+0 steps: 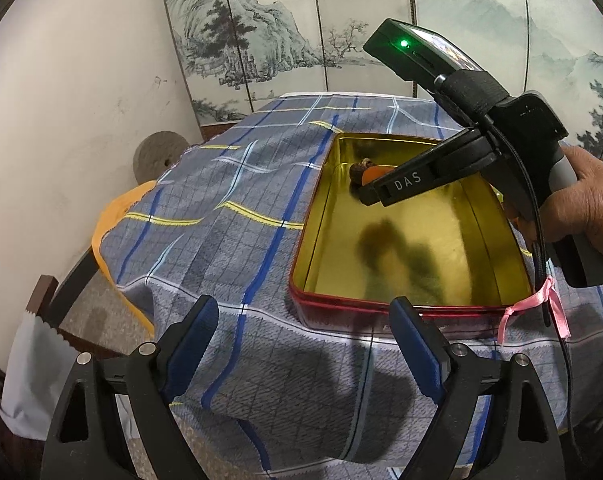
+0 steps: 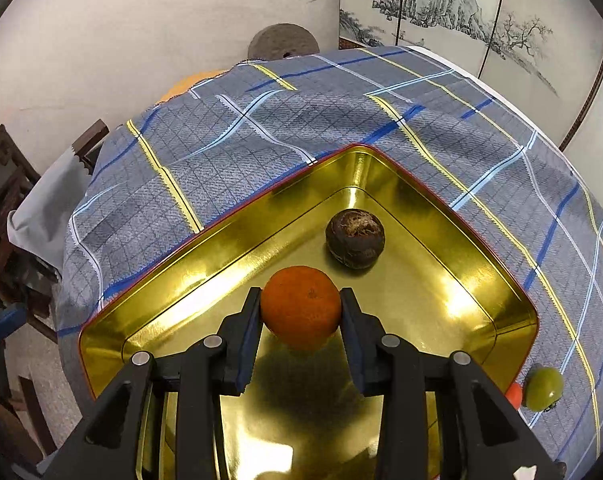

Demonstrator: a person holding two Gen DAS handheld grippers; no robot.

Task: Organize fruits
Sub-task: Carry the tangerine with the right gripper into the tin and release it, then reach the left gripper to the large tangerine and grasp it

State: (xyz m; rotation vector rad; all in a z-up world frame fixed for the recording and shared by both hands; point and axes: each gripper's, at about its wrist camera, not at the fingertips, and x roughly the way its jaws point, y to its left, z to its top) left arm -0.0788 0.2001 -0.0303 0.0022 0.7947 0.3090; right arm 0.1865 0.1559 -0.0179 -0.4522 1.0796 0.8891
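Both tongs differ: right tongs (image 2: 300, 308) pinch the orange fruit (image 2: 300, 306); left tongs (image 1: 303, 346) gape empty.

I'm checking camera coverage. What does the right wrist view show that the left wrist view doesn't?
Only the right wrist view: a green fruit and a small orange-red fruit on the cloth beside the tin, plus the right tongs clamped on the orange.

Only the left wrist view: the open left tongs, a hand, a pink ribbon.

Both: the gold tin, dark brown fruit, plaid cloth.
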